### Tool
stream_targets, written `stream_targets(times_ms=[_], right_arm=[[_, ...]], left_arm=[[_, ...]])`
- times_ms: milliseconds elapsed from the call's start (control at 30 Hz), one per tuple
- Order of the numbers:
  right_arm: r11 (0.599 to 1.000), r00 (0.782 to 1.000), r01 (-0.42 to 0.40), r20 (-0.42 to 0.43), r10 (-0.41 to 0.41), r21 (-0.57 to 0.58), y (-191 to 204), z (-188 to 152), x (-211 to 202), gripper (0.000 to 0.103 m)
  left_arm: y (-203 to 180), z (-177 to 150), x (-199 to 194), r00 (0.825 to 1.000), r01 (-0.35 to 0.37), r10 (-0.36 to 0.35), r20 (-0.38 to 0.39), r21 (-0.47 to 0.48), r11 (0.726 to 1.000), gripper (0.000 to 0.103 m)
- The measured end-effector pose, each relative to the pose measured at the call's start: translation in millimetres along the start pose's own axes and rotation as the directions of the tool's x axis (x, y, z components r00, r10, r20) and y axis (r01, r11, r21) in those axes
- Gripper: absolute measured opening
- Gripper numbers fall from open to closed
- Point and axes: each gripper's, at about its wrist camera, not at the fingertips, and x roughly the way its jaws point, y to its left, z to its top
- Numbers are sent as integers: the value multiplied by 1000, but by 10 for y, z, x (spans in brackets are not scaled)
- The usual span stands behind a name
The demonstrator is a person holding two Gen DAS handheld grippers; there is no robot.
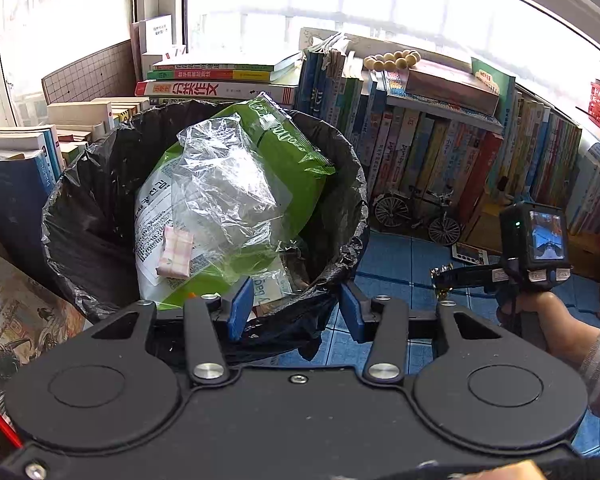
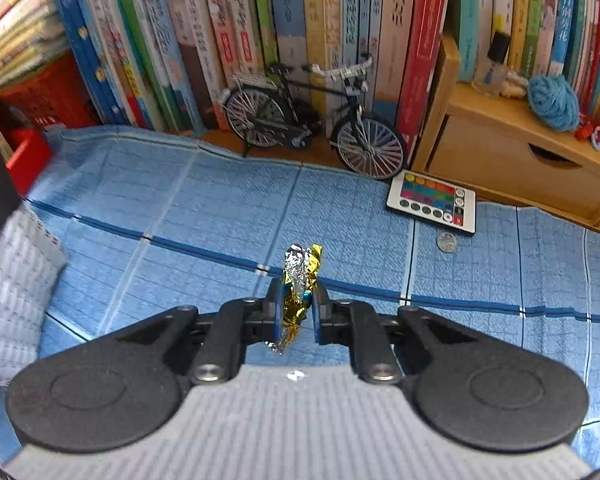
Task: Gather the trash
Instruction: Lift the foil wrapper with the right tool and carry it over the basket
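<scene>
The right gripper (image 2: 296,304) is pressed together on a foil wrapper (image 2: 298,284), gold and silver, held upright above the blue cloth (image 2: 180,216). Beyond the wrapper lie a coin (image 2: 446,243), a remote (image 2: 432,202) and a model bicycle (image 2: 312,116) before a row of books (image 2: 300,32). The left gripper (image 1: 296,312) is spread partway at the near rim of the bin (image 1: 336,208); whether its pads press the black liner (image 1: 292,332) between them cannot be told. The bin holds a green bag (image 1: 292,152) and clear plastic (image 1: 220,184).
</scene>
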Motion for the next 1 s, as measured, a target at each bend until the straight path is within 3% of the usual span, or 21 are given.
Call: stream_targets(times_ms=[200, 333, 467, 567, 667, 767, 933, 1000], right_arm=[[997, 994, -75, 77, 75, 2, 80, 68, -420, 16], [988, 977, -156, 147, 152, 12, 122, 115, -849, 16], [967, 941, -256, 230, 247, 9, 195, 202, -1350, 16], [929, 892, -370, 275, 359, -16, 283, 325, -1712, 16], [875, 836, -474, 263, 483, -98, 514, 423, -1965, 16], [832, 800, -517, 232, 553, -199, 828, 447, -2077, 17], [790, 790, -536, 153, 593, -297, 1277, 418, -2043, 21], [786, 799, -525, 129, 588, -325, 1416, 381, -2029, 23]], left_arm=[[5, 14, 14, 1000, 7, -7, -5, -10, 1000, 45], [24, 15, 14, 1000, 14, -14, -6, -16, 1000, 45], [34, 16, 16, 1000, 22, -22, -6, -22, 1000, 44], [45, 19, 15, 1000, 26, -26, -6, -30, 999, 44], [49, 21, 12, 1000, 28, -28, -7, -37, 999, 45], [65, 28, 13, 999, 33, -34, -10, -48, 998, 45], [71, 45, 17, 999, 39, -40, -15, -53, 998, 44], [65, 48, 12, 999, 40, -40, -15, -51, 998, 44]])
